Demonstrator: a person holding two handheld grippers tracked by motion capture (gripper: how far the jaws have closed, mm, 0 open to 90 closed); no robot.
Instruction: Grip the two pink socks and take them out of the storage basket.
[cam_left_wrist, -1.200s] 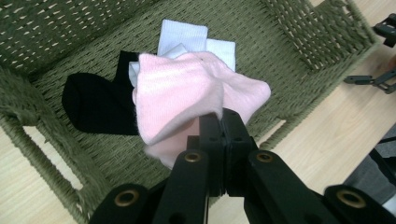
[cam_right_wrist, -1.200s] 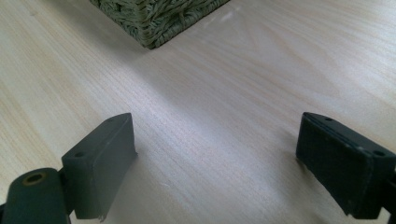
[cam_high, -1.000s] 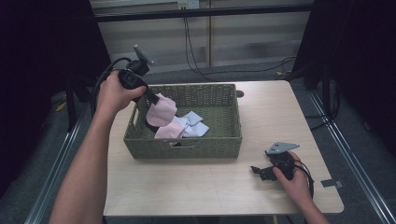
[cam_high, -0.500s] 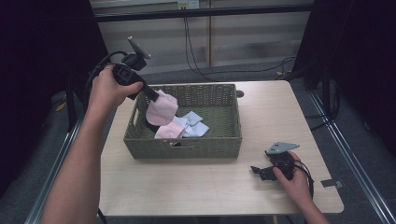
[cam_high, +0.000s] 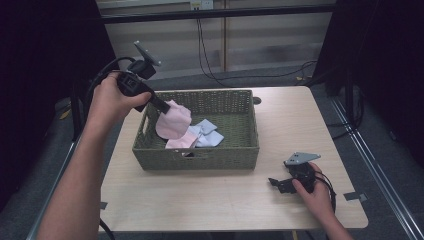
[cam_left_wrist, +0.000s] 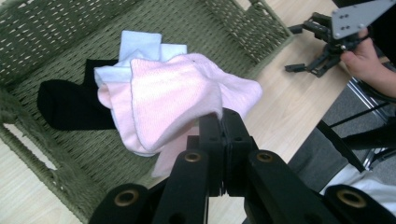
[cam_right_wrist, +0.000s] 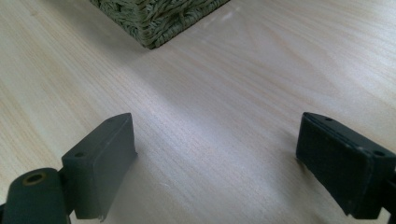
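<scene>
My left gripper pinches a pink sock, hanging over the left end of the woven basket. Inside lie another pink sock, pale blue socks and a black one. My left forearm angles up. At the near right, my right gripper rests on the table, spread wide and empty.

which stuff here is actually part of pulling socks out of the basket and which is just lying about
In the job:
- pink sock, pinched in the shut left gripper
- woven basket it hangs over
- pale blue socks, black sock and a second pink sock, all in the basket

Lying about:
- right gripper, jaws open, resting on the table
- cables on the floor
</scene>
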